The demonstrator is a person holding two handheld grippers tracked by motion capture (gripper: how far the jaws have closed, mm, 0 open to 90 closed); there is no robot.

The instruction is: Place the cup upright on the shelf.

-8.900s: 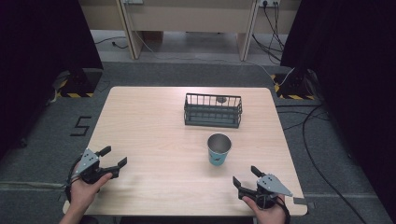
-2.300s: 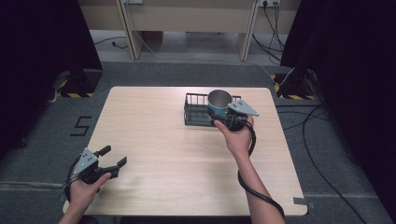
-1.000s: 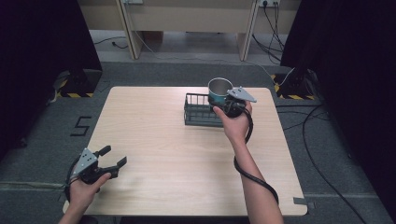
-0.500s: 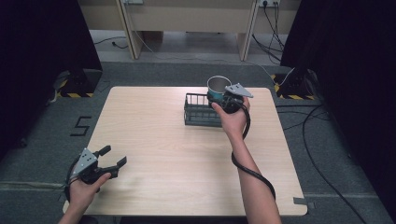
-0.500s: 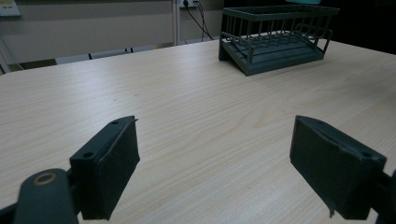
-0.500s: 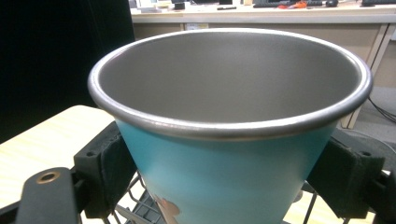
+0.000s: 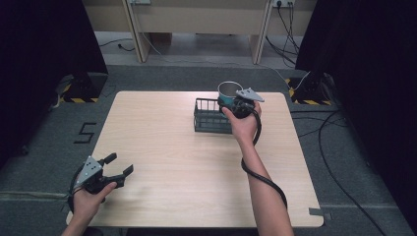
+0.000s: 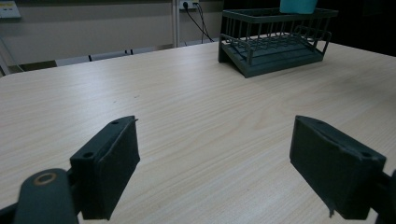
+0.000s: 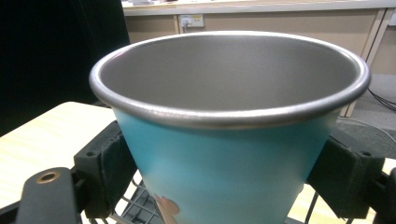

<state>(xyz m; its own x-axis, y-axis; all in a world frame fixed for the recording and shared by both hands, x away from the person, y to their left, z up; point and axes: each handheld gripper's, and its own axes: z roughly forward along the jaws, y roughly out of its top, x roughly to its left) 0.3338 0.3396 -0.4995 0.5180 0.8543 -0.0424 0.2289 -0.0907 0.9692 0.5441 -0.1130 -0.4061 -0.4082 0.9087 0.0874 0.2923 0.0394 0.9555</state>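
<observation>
The right gripper (image 7: 235, 104) was clamped on the sides of the teal metal cup with a steel rim (image 7: 227, 92), upright above the dark wire basket (image 7: 210, 117), seemingly so it could go down inside; the grip low on the wall left the mouth clear. The left gripper (image 7: 116, 169) rested at the near table edge with jaws apart, holding nothing, probably kept out of the way.

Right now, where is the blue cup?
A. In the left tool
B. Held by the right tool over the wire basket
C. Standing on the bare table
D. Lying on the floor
B: the right tool clamps the blue cup above the wire basket.
</observation>
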